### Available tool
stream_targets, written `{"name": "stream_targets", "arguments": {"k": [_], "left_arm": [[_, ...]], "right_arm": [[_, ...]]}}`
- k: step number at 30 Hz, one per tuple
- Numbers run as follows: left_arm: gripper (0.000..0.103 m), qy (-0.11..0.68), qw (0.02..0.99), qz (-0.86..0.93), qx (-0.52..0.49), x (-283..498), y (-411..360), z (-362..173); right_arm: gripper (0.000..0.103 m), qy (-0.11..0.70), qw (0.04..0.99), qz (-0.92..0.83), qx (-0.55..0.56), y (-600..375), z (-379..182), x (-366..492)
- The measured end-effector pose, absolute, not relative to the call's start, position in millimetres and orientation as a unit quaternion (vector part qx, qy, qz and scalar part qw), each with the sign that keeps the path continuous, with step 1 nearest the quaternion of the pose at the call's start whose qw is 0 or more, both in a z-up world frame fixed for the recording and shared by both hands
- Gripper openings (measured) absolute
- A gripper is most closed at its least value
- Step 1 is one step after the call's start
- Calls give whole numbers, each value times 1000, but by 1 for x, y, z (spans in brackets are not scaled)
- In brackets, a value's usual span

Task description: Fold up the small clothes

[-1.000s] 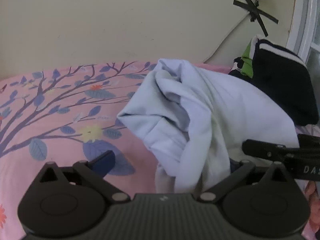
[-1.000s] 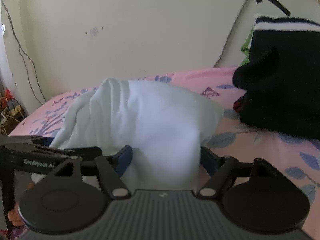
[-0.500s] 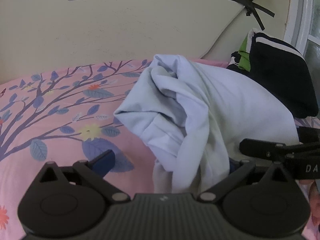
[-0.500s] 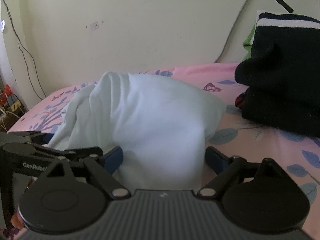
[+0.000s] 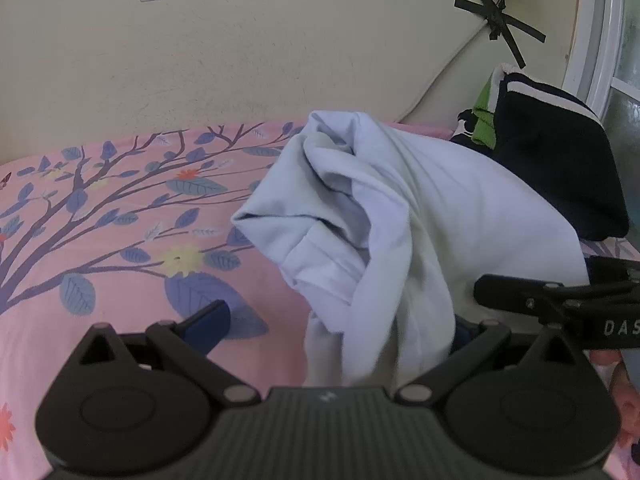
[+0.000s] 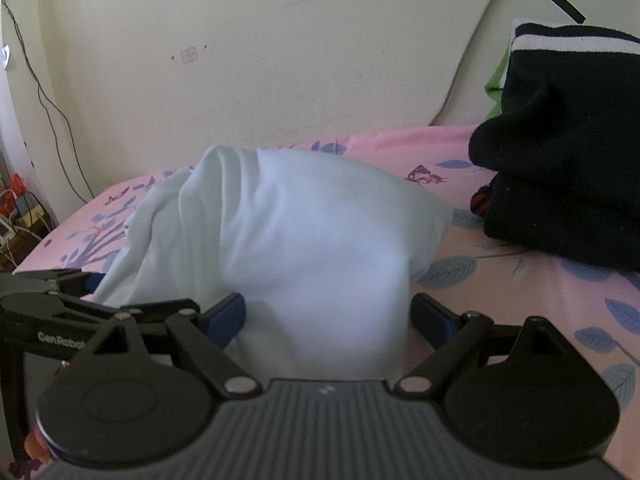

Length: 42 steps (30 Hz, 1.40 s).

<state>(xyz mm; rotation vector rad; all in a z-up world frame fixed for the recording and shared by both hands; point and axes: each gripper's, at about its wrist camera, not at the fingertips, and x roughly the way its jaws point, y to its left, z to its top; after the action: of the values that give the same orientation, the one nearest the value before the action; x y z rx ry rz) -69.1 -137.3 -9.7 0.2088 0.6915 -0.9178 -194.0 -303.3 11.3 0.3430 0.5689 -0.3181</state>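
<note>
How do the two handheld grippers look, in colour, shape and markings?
Both are matte black. The left gripper and right gripper each have a ribbed body, two round discs, angled linkage bars with silver pins, and dark blue finger pads. White lettering runs along their sides.

soft dim daylight from the window (image 5: 624,40) at right, no hard shadows, no glare, strong fisheye bend at the edges, dark corner vignetting, pale garment (image 6: 320,248) blurred up close in the right wrist view
</note>
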Motion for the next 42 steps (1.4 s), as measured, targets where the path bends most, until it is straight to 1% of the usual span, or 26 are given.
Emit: {"name": "stream_targets", "arguments": {"k": [42], "left_arm": [[103,327,830,-442,93,-72,-134,-10]], "right_arm": [[87,280,933,-154,164,-304,11,-193]]}}
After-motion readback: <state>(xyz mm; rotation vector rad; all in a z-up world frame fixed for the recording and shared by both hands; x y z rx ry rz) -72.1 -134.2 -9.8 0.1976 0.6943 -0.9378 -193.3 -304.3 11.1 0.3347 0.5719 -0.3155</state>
